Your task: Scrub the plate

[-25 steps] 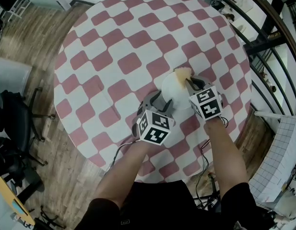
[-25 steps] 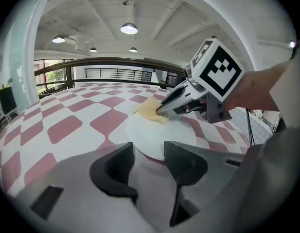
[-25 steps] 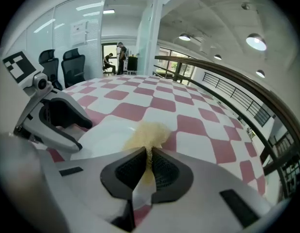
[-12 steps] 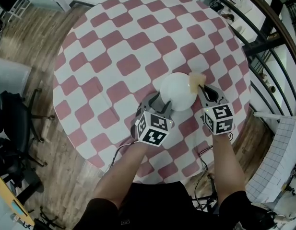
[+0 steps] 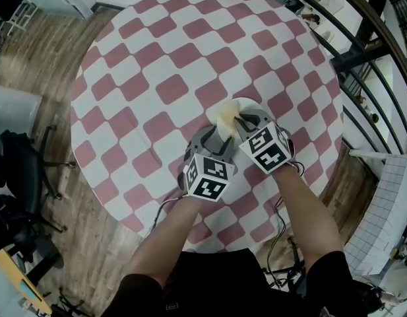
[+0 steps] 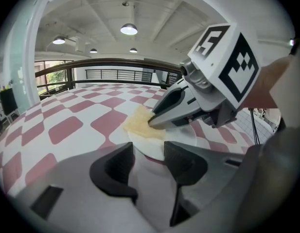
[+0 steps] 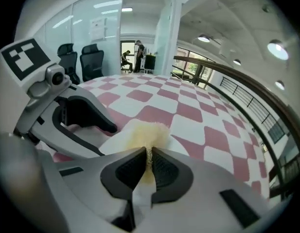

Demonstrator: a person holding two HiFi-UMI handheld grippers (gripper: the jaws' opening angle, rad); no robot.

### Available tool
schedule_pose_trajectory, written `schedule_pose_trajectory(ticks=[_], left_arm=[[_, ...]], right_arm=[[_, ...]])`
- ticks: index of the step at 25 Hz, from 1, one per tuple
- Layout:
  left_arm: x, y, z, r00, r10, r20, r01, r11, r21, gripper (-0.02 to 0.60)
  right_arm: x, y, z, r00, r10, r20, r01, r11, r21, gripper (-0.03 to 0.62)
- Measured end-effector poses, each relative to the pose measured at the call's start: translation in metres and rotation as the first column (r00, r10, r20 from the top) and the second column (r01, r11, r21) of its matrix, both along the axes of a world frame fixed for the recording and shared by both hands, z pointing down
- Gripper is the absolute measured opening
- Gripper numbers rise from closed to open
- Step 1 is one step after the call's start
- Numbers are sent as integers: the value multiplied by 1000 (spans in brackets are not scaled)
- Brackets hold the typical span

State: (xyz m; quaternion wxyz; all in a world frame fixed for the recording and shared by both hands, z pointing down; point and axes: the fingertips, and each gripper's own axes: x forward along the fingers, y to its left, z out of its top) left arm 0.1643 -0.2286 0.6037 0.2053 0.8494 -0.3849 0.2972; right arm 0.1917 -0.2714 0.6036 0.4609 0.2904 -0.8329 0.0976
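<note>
My right gripper (image 5: 235, 121), clamped on the sponge (image 5: 224, 116), has swept across the plate (image 5: 250, 104) from right to left, so I'm mid-scrub; my left gripper (image 6: 149, 155) has its jaws apart at the rim

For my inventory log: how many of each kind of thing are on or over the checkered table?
White round plate: 1
Yellow sponge pad: 1
Hand-held two-jaw grippers: 2, the left gripper and the right gripper
Total: 4
</note>
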Motion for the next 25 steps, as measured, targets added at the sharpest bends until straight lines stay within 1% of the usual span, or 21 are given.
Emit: schedule_pose_trajectory(ticks=[2, 8, 13, 16, 19, 22, 25], left_arm=[[0, 0, 1, 1000, 0, -1, 0, 1000, -4, 199], [0, 0, 1, 1000, -1, -7, 1, 1000, -21, 199], [-1, 0, 1, 1000, -7, -6, 7, 1000, -19, 199], [-1, 0, 1, 1000, -16, -8, 16, 1000, -20, 199], [-2, -2, 0, 999, -32, -14, 32, 999, -21, 199], [-1, -3, 1, 1000, -24, -4, 24, 1000, -17, 199], [-1, -2, 1, 1000, -21, 5, 21, 1000, -12, 199]], right_arm=[[11, -10, 0, 999, 11, -47, -10, 999, 34, 40], [56, -16, -1, 991, 116, -67, -113, 992, 51, 40], [77, 5, -5, 985, 171, -34, -171, 985, 16, 38], [75, 26, -6, 985, 173, 6, -173, 984, -30, 38], [59, 49, -4, 987, 151, 47, -146, 985, -92, 38], [43, 66, -1, 989, 123, 83, -110, 983, -146, 38], [34, 74, 2, 988, 111, 104, -95, 984, -150, 38]])
